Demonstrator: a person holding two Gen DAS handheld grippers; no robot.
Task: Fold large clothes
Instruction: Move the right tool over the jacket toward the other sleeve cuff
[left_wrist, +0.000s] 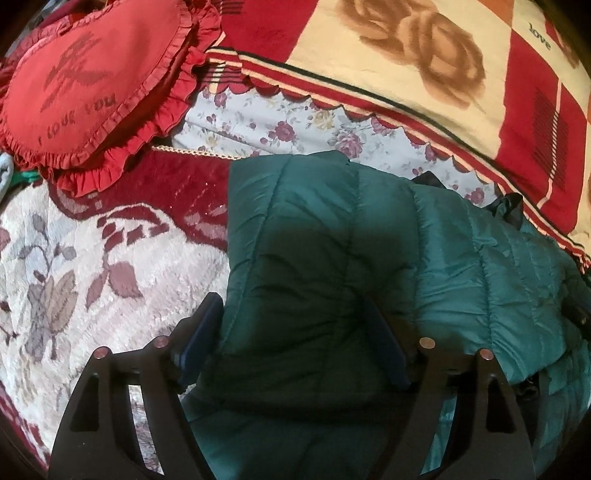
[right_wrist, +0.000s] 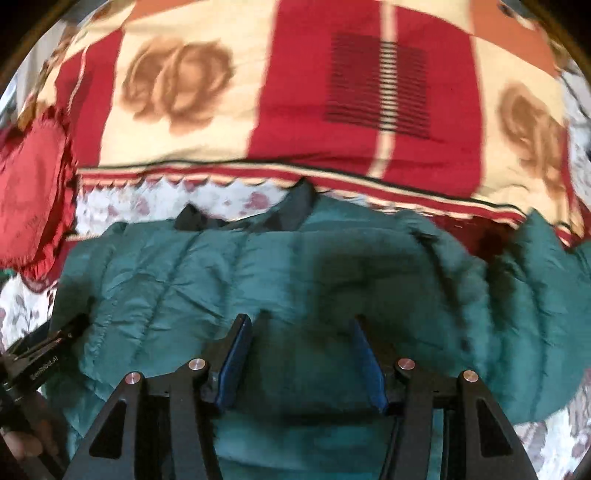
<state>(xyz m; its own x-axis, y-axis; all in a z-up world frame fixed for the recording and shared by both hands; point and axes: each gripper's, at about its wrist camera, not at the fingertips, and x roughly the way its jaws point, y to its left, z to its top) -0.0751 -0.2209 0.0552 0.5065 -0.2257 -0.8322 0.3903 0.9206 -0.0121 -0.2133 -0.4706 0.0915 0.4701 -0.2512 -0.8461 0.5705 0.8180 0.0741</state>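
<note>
A dark green quilted puffer jacket (left_wrist: 332, 240) lies on the bed, one part folded over the body, its dark collar (right_wrist: 295, 206) at the far edge. My left gripper (left_wrist: 291, 306) is open, its fingers straddling the jacket's left edge, just above the fabric. My right gripper (right_wrist: 301, 321) is open over the middle of the jacket (right_wrist: 221, 266), with nothing between its blue pads (right_wrist: 236, 354). The left gripper's body (right_wrist: 40, 358) shows at the lower left of the right wrist view.
A red heart-shaped ruffled cushion (left_wrist: 92, 81) lies at the far left. A red and cream rose-patterned blanket (left_wrist: 424, 55) is bunched along the far side. A floral sheet (left_wrist: 288, 129) and a plush cream and maroon bedspread (left_wrist: 92, 266) lie under the jacket.
</note>
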